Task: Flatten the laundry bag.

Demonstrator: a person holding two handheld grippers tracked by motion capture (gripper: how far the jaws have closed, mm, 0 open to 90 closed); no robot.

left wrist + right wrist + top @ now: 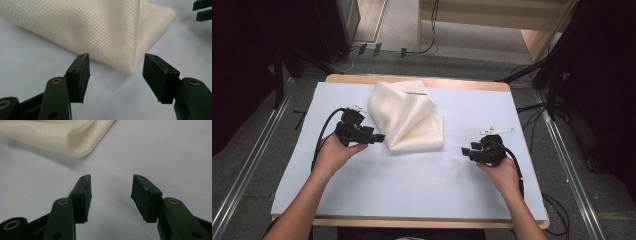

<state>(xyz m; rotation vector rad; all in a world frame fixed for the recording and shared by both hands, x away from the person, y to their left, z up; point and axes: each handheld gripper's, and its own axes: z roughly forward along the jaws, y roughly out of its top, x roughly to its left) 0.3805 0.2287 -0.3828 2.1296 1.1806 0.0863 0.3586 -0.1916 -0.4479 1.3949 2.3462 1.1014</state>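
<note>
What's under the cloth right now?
The cloth lies folded on the pale blue mat, which covers the table. Whatever sits beneath its folds is covered. Both grippers are clear of it.

A wooden-edged table [522, 90] is standing on a grey floor, carrying a pale blue sheet [412, 185] that is covering nearly all of its top. A folded cream mesh cloth [407, 117] is lying directly on the sheet, toward the far edge and slightly left of the sheet's middle, its nearest corner resting flat.
</note>
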